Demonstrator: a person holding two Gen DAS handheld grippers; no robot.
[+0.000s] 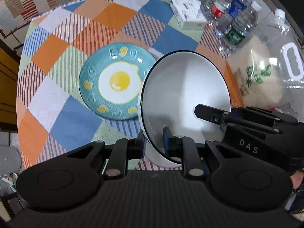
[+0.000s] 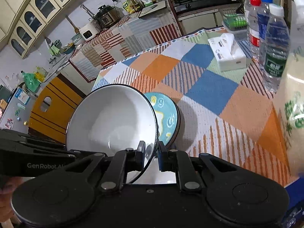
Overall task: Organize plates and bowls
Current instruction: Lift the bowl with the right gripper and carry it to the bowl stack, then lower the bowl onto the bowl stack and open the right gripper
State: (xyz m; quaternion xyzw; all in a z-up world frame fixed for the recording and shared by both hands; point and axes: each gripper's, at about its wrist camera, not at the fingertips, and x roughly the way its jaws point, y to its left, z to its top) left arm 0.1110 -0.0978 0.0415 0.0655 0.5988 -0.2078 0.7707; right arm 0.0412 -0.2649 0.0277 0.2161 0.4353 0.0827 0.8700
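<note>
Mid-task: both claws — left [image 1: 153, 144], right [image 2: 152, 153] — are clamped on opposite rims of the bowl [image 1: 182, 87], held tilted above the bench [image 1: 62, 87], partly over the plate [image 1: 112, 79]. Bowl not yet set down — stacking left.
</note>
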